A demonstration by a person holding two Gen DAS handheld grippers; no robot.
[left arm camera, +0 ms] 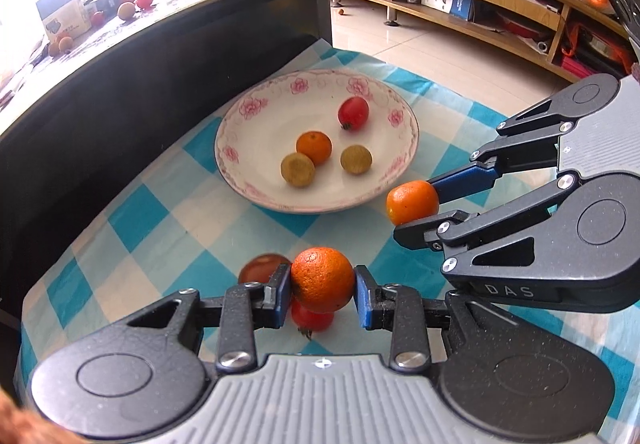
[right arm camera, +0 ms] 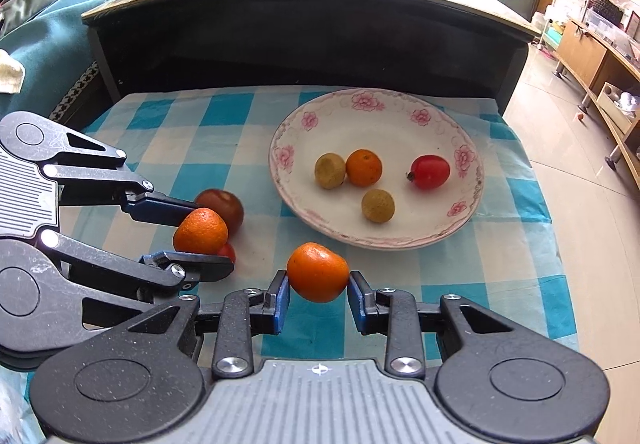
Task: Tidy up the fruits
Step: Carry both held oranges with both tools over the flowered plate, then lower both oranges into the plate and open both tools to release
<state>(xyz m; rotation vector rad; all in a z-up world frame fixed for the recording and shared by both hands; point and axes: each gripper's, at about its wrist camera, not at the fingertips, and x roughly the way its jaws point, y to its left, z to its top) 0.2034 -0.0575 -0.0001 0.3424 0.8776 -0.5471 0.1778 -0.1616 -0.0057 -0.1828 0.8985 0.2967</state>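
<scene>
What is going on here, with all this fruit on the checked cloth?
A person is sorting fruit with two handheld claws. The left claw grips one orange and the right claw grips another orange, both near the flowered plate. The plate already holds a small orange, a red tomato and two yellowish fruits. A dark red fruit waits on the cloth.

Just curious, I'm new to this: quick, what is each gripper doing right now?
Left gripper: jaws closed on an orange mandarin.
Right gripper: jaws closed on another orange mandarin.

Glossy ceramic plate [right arm camera: 472,180] – matt checked cloth [right arm camera: 224,116] – dimpled orange [left arm camera: 322,280].
</scene>
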